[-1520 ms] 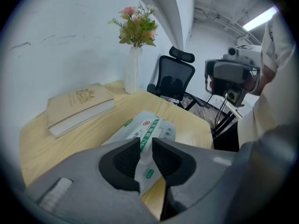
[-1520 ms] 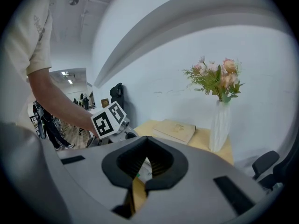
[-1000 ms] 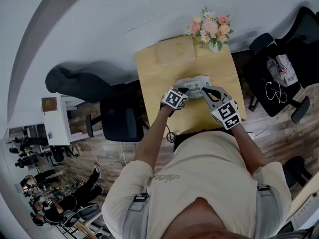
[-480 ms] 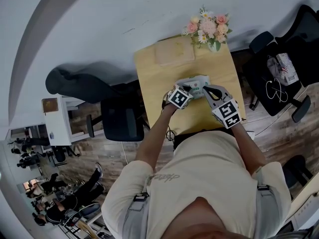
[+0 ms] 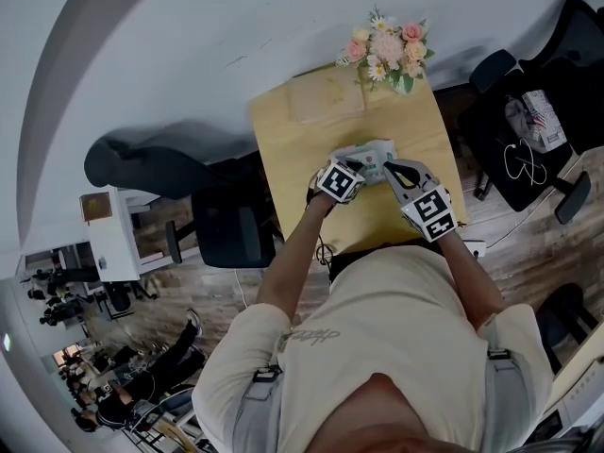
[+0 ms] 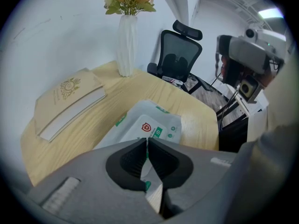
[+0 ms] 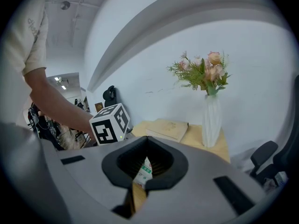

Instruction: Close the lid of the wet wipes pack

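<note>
— Can any print on the wipes pack [image 6: 145, 124] be read?
— Only a red shield with a white cross beside a green label; the lettering is too small. The book [image 6: 65, 101] bears a gold emblem.
— Where does the pack lie?
— Flat on the tabletop [image 5: 283, 144], under both claws. The left claw [image 6: 146, 143] is pinched to a slit above it. The right claw [image 7: 146, 140] is drawn together, with the pack showing beneath.
— What does only the right gripper view give?
— The vase [image 7: 211, 120] and the left claw's marker cube [image 7: 110, 124].
— Any change?
— The left claw has edged further over the pack than a second ago.
</note>
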Demonstrator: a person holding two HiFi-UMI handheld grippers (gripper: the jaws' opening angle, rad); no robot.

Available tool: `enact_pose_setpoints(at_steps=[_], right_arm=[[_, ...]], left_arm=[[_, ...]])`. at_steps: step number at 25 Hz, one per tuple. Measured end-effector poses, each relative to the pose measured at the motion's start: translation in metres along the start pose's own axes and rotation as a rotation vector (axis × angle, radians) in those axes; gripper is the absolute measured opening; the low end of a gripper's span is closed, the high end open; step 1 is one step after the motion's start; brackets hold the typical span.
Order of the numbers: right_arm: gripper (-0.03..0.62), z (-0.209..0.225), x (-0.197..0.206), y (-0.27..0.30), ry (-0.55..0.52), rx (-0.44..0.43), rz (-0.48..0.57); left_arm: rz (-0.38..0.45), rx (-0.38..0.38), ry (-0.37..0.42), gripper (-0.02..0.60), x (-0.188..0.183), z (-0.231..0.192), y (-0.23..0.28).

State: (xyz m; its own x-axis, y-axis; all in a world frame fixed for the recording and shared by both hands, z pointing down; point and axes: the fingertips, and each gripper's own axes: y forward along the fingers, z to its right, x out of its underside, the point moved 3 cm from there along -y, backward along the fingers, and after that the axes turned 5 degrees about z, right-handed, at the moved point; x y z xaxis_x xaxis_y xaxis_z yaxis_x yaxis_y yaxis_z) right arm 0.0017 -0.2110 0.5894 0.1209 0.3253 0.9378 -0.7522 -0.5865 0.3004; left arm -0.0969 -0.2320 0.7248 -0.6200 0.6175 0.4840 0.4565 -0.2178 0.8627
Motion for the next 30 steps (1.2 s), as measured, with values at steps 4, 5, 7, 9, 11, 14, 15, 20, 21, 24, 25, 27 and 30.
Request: enact_pose_setpoints(at_steps=[4, 5, 7, 9, 11, 14, 15, 20, 21, 24, 25, 27, 30], right_arm=[[0.002, 0.0, 0.002, -0.001, -0.001, 0.01, 0.003], [0.002, 0.0, 0.003, -0.001, 0.0, 0.012, 0.002], [0.002, -0.002, 0.002, 0.0, 0.0, 0.014, -0.001], [0.002, -0.004, 0.0, 0.0, -0.002, 0.017, -0.003], [0.002, -0.006, 0.0, -0.002, -0.01, 0.02, -0.006], [0.002, -0.011, -0.005, -0.002, -0.02, 0.023, -0.006], [0.002, -0.012, -0.007, -0.001, -0.018, 0.024, -0.006], [0.002, -0.022, -0.018, -0.002, -0.018, 0.02, -0.015], [0.002, -0.025, -0.02, -0.002, -0.023, 0.017, -0.021], [0.003, -0.03, -0.028, -0.001, -0.045, 0.006, -0.036], [0.002, -0.031, -0.031, 0.0, -0.051, 0.002, -0.037], [0.002, -0.034, -0.039, 0.001, -0.063, -0.002, -0.033], [0.002, -0.04, -0.057, 0.002, -0.086, -0.005, -0.006]], left_arm=[[-0.011, 0.001, 0.013, 0.017, -0.001, 0.0, 0.002], [-0.019, -0.005, 0.026, 0.017, 0.0, 0.0, 0.004], [-0.032, -0.02, 0.058, 0.017, 0.0, 0.0, 0.005], [-0.031, -0.027, 0.071, 0.017, -0.002, 0.0, 0.003], [-0.007, -0.026, 0.063, 0.017, -0.002, 0.001, 0.002], [0.036, -0.036, 0.042, 0.017, 0.001, 0.001, 0.0], [0.052, -0.045, 0.036, 0.017, 0.002, 0.001, -0.002], [0.17, -0.094, 0.024, 0.017, -0.003, 0.008, -0.038], [0.204, -0.102, 0.021, 0.017, -0.005, 0.009, -0.049], [0.316, -0.127, -0.009, 0.017, -0.016, 0.01, -0.086], [0.353, -0.138, -0.027, 0.017, -0.021, 0.01, -0.1], [0.431, -0.158, -0.071, 0.017, -0.03, 0.012, -0.129], [0.547, -0.194, -0.125, 0.017, -0.039, 0.014, -0.171]])
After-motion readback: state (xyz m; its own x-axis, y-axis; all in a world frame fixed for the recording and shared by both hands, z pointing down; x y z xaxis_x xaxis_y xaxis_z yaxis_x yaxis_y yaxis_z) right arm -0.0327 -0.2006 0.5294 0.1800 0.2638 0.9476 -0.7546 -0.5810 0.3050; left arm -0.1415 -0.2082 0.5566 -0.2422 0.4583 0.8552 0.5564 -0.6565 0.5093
